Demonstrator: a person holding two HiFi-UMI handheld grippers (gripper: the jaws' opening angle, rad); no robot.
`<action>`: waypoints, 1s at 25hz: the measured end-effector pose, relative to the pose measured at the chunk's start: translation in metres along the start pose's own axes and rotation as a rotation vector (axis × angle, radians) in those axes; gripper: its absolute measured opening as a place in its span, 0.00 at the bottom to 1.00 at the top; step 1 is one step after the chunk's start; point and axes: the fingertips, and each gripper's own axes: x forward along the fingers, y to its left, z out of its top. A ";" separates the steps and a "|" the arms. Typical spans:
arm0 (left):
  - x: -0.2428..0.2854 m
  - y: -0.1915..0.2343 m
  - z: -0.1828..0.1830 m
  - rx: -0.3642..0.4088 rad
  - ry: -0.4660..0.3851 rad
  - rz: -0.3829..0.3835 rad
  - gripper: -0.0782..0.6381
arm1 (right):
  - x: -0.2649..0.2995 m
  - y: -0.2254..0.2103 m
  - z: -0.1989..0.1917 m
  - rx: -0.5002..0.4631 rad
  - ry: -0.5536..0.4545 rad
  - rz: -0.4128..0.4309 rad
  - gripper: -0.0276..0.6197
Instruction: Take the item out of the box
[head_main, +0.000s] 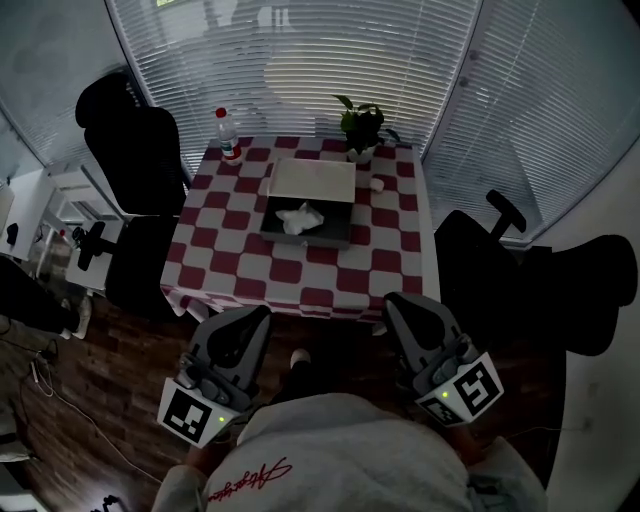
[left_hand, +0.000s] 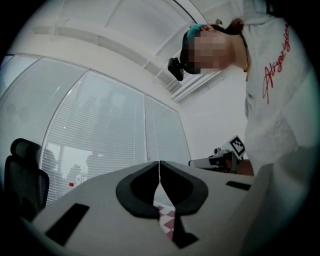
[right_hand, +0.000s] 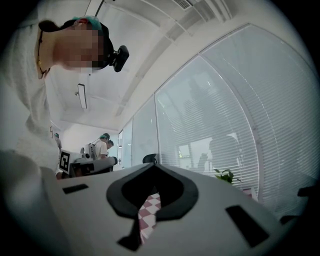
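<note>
Both my claws sit low in the head view, the left gripper (head_main: 250, 325) at lower left and the right gripper (head_main: 405, 312) at lower right. Each has its jaws pressed together with nothing between them, which their own views bear out. The white crumpled item (head_main: 300, 218) lies inside the dark open box (head_main: 338, 234) at the middle of the checkered table (head_main: 220, 255). It is higher in the frame, between the two claws and well apart from both

The white item (head_main: 300, 219) in the box (head_main: 336, 233) is too small to identify.
</note>
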 end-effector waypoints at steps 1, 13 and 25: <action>0.002 0.006 -0.002 -0.002 0.003 0.000 0.13 | 0.006 -0.003 0.000 0.001 0.001 -0.001 0.05; 0.029 0.075 -0.012 -0.011 0.009 -0.003 0.13 | 0.076 -0.027 -0.005 0.000 0.006 0.004 0.05; 0.064 0.127 -0.026 -0.024 -0.001 -0.087 0.13 | 0.120 -0.056 -0.007 -0.015 -0.001 -0.078 0.05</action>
